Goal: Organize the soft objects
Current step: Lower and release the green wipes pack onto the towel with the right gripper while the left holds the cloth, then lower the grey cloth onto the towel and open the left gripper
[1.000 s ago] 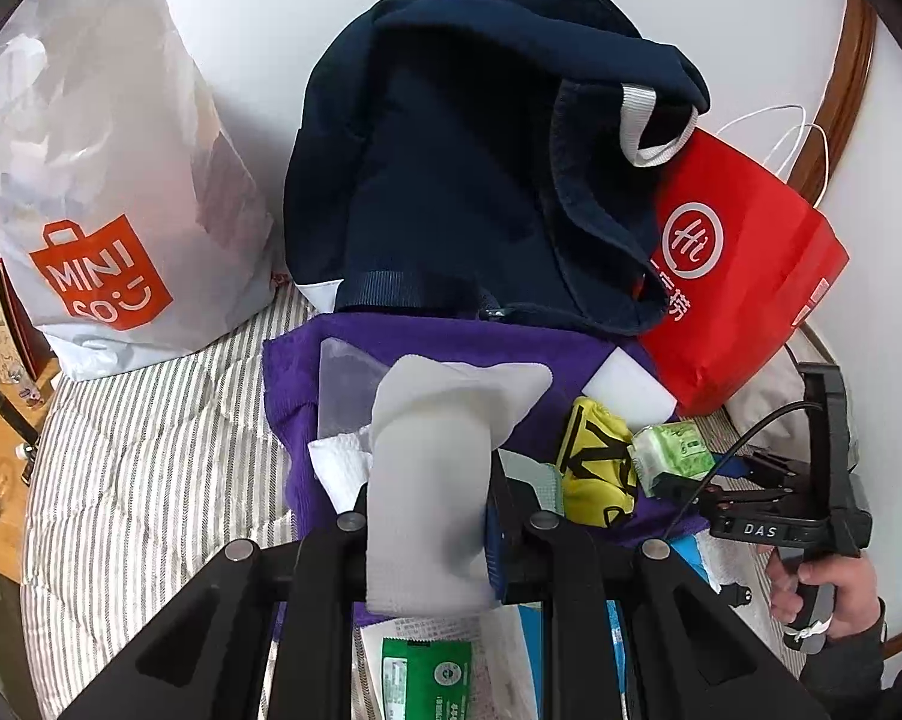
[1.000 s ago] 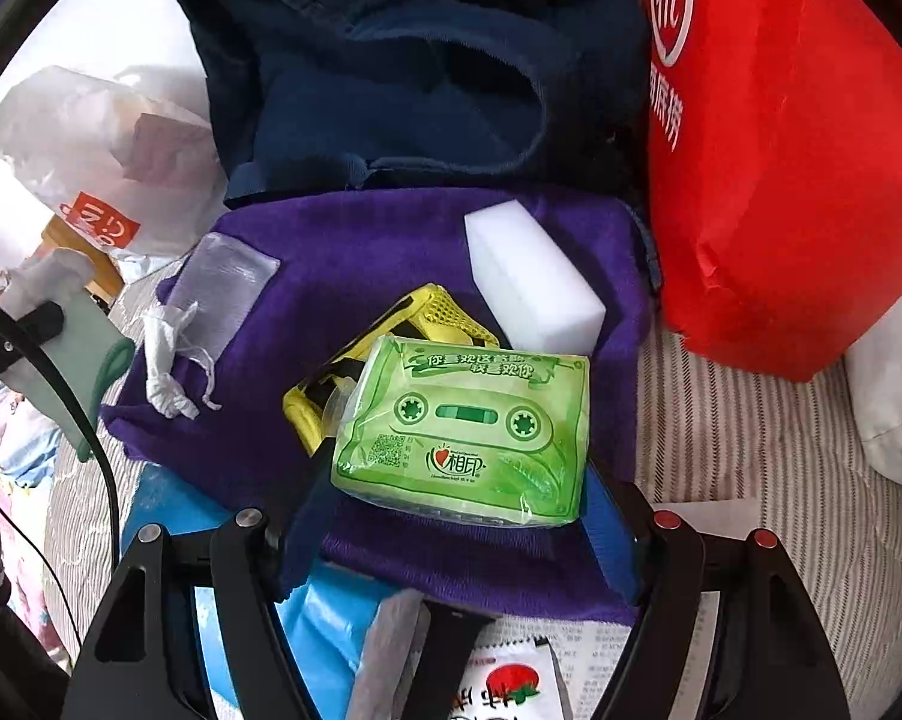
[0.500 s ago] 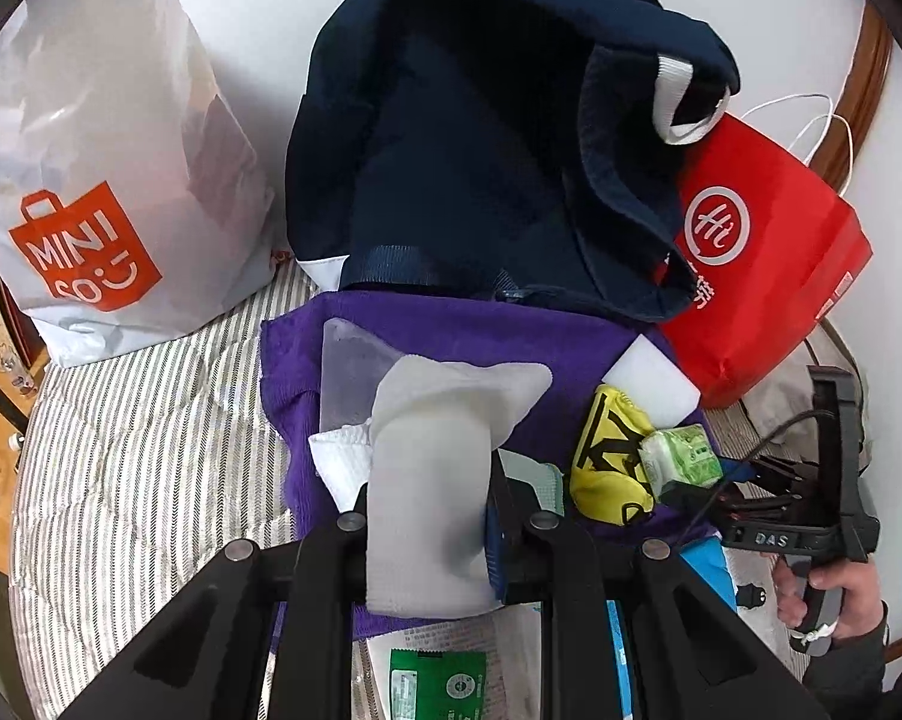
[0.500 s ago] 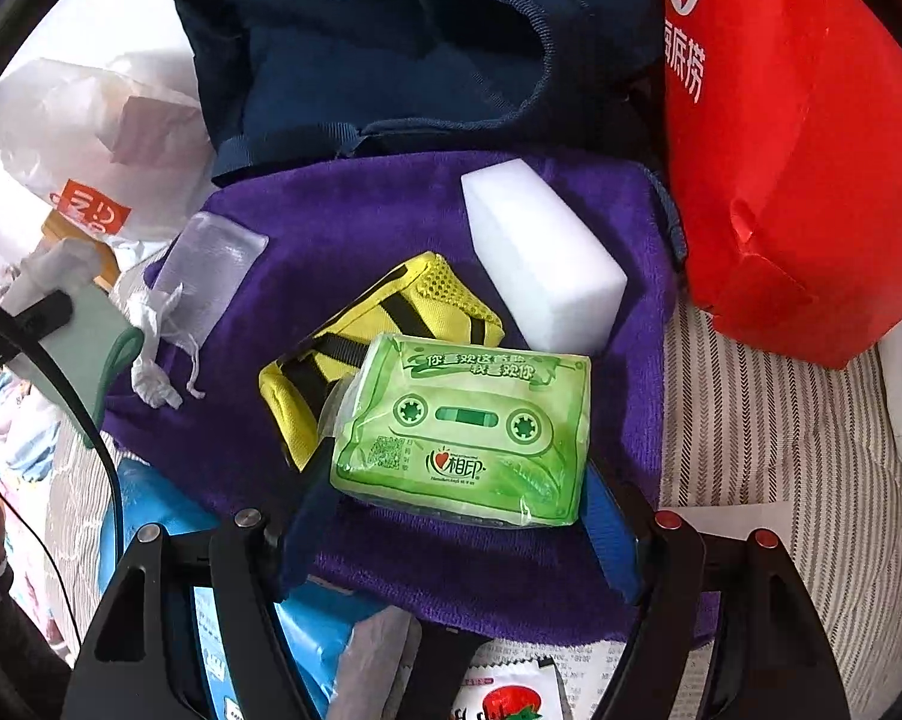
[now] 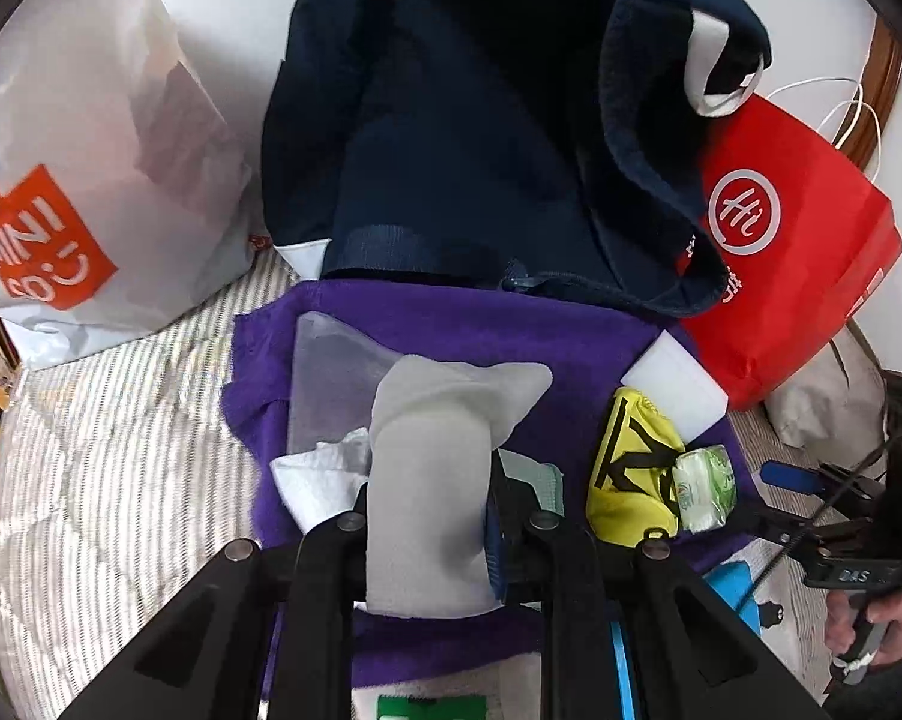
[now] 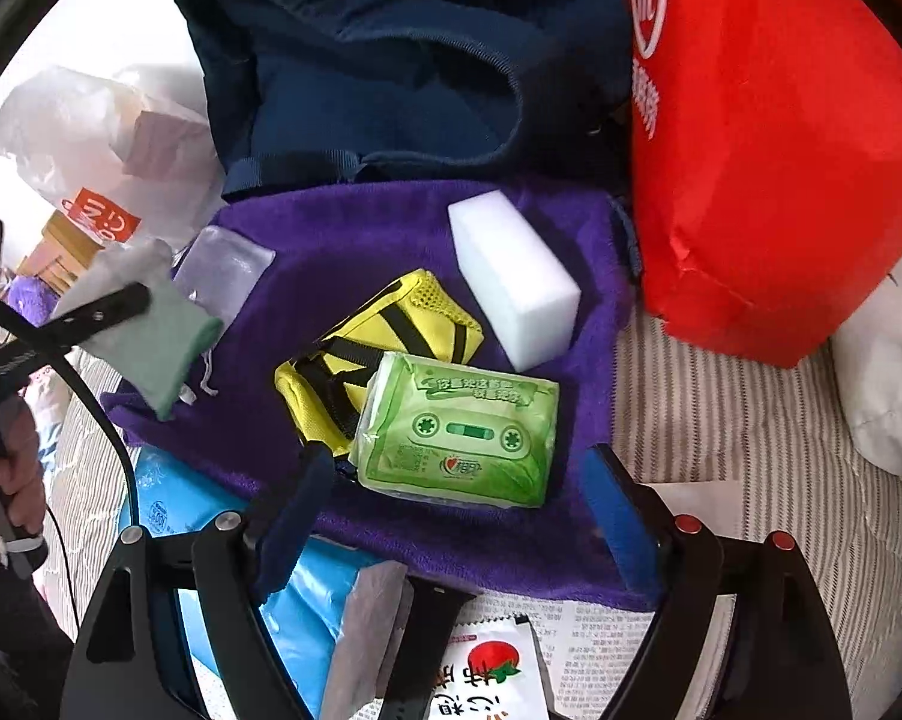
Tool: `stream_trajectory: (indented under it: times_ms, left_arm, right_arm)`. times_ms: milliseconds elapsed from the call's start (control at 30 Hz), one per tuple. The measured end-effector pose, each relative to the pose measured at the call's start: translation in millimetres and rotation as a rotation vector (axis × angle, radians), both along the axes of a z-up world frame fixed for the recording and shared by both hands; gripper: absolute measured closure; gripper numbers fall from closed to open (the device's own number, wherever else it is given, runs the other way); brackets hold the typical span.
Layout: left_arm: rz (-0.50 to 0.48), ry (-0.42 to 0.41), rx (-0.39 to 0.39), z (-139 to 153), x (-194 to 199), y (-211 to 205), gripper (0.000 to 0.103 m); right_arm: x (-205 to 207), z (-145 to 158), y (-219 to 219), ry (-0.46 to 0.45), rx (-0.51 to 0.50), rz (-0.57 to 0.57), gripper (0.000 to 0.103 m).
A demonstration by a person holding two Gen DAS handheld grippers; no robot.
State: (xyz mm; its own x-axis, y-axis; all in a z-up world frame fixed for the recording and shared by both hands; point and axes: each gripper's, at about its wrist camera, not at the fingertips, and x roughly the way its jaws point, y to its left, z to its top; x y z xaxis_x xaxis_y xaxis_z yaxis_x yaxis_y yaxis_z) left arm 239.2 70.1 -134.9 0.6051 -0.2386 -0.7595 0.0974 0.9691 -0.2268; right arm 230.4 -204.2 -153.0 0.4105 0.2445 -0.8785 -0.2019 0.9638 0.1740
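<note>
Currently, items on bed, striped mattress cover (image 5: 120, 450), mostly on purple towel (image 6: 390, 228) spread at its middle.

1. Left gripper (image 5: 429, 516): clamped on grey-white cloth (image 5: 426, 480), felt-like, folded, w/ green edge seen from right-wrist view; held above towel's near-left part.
2. Right gripper (image 6: 457, 480): jaws opening, apart; green tissue pack (image 6: 463, 426) between them but pads not pressing on it. Pack lies on towel's near edge, leaning on yellow pouch (image 6: 384, 336).
3. Yellow pouch: mesh fabric, black straps, squashy, mid-towel.
4. White sponge block (image 6: 514, 276): rectangular, matte foam, towel's far-right part.
5. Clear organza bag (image 6: 222, 270): sheer, drawstring, towel's left edge.
6. Navy bag (image 5: 481, 138): heavy canvas, slumped open at towel's far edge.
7. Red paper bag (image 6: 769, 150): stiff, creased, right of towel. White plastic bag (image 5: 72, 180): crinkly, far-left of bed.

Risks (judgement):
- Tissue pack is slick film; it tilts on pouch, so may slide off towel's near edge as jaws clear it.
- Retreating blue pads could snag the pouch strap and drag pouch plus pack.
- Cloth is limp; its free end droops, could catch organza bag or crumpled tissue (image 5: 318, 474) beneath when set down, and unfold on release.
- Grippers work near each other; cables may brush items.
</note>
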Motion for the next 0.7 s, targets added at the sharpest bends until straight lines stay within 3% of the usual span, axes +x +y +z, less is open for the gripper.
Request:
stream_trajectory:
  times_ms: [700]
  left_arm:
    - [0.016,0.045,0.044,-37.2,43.9,-18.0,0.083]
  right_arm:
    - [-6.6,4.0,-13.2,-0.022,-0.023,-0.027,0.019]
